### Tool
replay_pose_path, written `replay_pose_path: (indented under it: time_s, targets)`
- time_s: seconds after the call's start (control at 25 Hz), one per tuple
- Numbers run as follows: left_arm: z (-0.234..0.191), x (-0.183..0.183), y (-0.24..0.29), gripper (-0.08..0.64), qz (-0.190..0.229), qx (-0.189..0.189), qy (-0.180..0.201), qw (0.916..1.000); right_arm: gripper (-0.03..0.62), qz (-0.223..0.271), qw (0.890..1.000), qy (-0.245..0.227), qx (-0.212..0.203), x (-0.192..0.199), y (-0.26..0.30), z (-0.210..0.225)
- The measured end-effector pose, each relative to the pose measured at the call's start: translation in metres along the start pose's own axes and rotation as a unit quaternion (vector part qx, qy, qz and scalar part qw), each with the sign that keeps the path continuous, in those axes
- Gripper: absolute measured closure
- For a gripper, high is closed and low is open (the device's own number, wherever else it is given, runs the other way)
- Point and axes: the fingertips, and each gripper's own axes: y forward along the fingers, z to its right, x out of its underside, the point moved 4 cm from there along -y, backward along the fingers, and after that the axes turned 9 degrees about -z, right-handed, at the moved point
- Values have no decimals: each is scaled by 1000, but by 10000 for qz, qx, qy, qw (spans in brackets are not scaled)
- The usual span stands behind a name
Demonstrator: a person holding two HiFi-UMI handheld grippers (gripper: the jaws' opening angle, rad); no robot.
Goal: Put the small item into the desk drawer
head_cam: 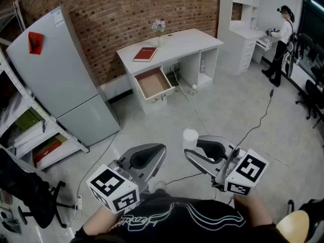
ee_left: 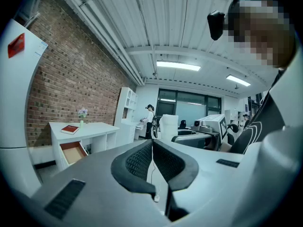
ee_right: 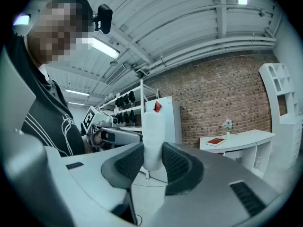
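- Right claw [ee_right: 153, 162], grey with black bumpy pads, is closed part way on a small white tube [ee_right: 153, 126]. Both pads press on its lower end, and most of the tube sticks up past them.
- The left claw [ee_left: 152, 143] is the same kind. Its pads are pressed together with nothing in them.
- Both claws are far out in front of the white desk [head_cam: 187, 42], over the grey floor [head_cam: 228, 110].
- A wood-coloured drawer [head_cam: 153, 83] is pulled out of the desk's left part and looks bare inside. The tube is not in it yet.
- On top of the desk lie a red book [head_cam: 145, 53] and a little vase of flowers [head_cam: 159, 28].
- What could go wrong, I think: the tube is held low down, so a bump or a quick swing could tip it out of the pads.
- A thin cable [head_cam: 195, 110] runs over the floor from the desk toward the claws. A foot could catch on it.
- The tube could also knock on the drawer's front edge if it comes in too low.
- There is lots of open floor in front of the desk. A big grey fridge [head_cam: 61, 75] stands well to the left of the desk, so coming straight from the front looks easiest.
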Motion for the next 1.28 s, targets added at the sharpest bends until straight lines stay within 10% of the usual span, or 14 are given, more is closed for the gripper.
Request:
replay_pose_path:
  time_s: [0.68, 1.28]
  targets:
    - [-8, 0, 36, 534, -35, 283, -9, 9996, 457, 24, 9993, 187, 326, 10, -13, 36]
    - [-131, -6, 120, 534, -264, 316, -324, 9986, 456, -126, 9977, 601, 293, 23, 66, 157]
